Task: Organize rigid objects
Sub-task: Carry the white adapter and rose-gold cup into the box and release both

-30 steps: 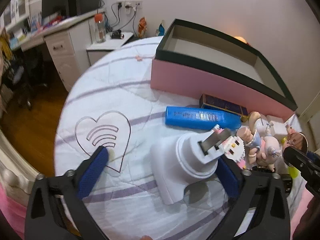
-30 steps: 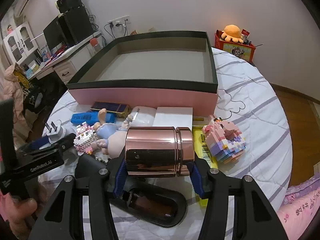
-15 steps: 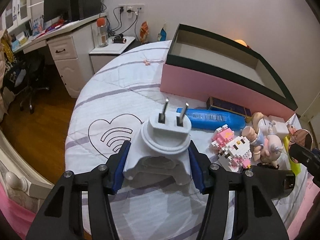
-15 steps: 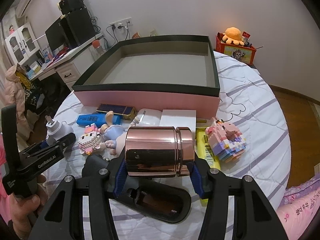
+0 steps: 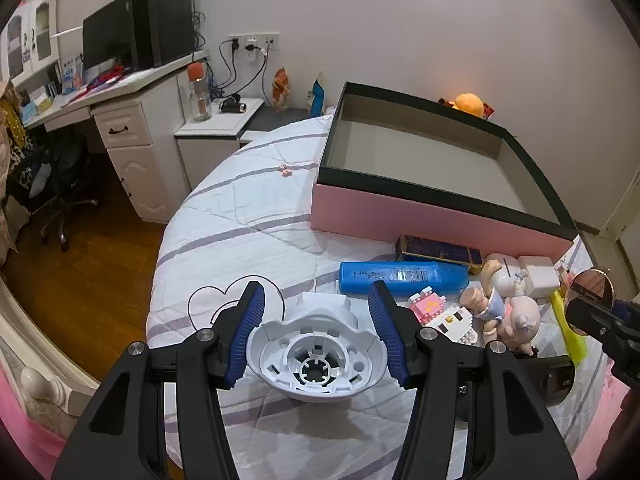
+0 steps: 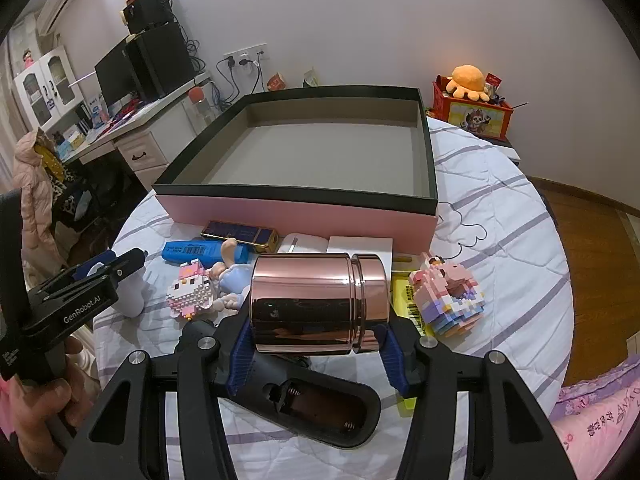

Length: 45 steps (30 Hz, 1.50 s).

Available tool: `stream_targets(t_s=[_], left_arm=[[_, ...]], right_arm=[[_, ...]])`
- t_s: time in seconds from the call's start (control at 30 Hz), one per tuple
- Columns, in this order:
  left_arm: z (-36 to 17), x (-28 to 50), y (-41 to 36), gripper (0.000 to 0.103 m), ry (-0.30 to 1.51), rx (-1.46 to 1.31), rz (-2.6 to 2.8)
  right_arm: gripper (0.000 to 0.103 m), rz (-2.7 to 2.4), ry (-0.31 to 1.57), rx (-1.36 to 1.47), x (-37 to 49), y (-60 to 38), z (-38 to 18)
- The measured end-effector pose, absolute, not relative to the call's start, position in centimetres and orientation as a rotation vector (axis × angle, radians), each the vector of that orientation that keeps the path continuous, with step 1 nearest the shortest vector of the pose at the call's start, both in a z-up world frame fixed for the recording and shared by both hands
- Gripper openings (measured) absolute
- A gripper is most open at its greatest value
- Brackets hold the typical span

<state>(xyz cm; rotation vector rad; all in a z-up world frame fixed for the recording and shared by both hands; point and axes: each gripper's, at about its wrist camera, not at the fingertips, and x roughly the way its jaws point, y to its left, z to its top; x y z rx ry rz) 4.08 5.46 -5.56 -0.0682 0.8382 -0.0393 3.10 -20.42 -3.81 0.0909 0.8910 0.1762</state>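
My left gripper [image 5: 316,328] is shut on a white plug adapter [image 5: 318,354], held above the bed with its hollow underside facing the camera. My right gripper [image 6: 316,344] is shut on a rose-gold metal canister [image 6: 318,304], held sideways above a black battery case [image 6: 320,408]. The open pink box with a dark rim [image 6: 304,204] stands empty behind the clutter; it also shows in the left wrist view [image 5: 424,216]. The left gripper appears in the right wrist view at far left [image 6: 100,276].
On the bed before the box lie a blue tube [image 5: 400,278], a dark blue case [image 5: 438,250], a doll [image 5: 500,308], a pink block cat [image 6: 192,290], a block pig [image 6: 448,296] and white boxes [image 6: 358,248]. A desk [image 5: 120,128] stands left.
My left gripper closed on the white plug adapter, lifted it and tilted it so the underside now faces the camera. My right gripper rose slightly with the canister.
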Motion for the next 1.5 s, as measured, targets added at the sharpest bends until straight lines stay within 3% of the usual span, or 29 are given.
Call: stream_targets(t_s=[0.17,0.3,0.33,0.4,0.7,1.07,1.5], left_arm=[[-6.2,4.1,5.3,0.056,0.844,-0.051,-0.012],[-6.6,4.0,5.6,0.071,0.866,-0.050,0.031],[-6.8,3.9,5.9,0.070,0.870,-0.060,0.028],[-7.4,3.9,6.1,0.054,0.886,-0.070,-0.003],[-6.3,3.6,5.8,0.054,0.848,-0.086,-0.042],[-0.7,5.0,3.9,0.054,0.744,-0.045,-0.085],[3.3,14.3,-0.1,0.054,0.700,-0.016,-0.140]], right_arm=[[0.055,0.183,0.898,0.090,3.1,-20.3,-4.0],[0.055,0.182,0.902,0.089,3.1,-20.4,-4.1],[0.055,0.183,0.902,0.089,3.0,-20.4,-4.1],[0.055,0.182,0.903,0.090,3.1,-20.4,-4.1],[0.055,0.189,0.907,0.093,3.1,-20.3,-4.3],[0.055,0.208,0.853,0.078,4.2,-20.2,-1.6],[0.055,0.210,0.795,0.057,13.2,-20.6,3.1]])
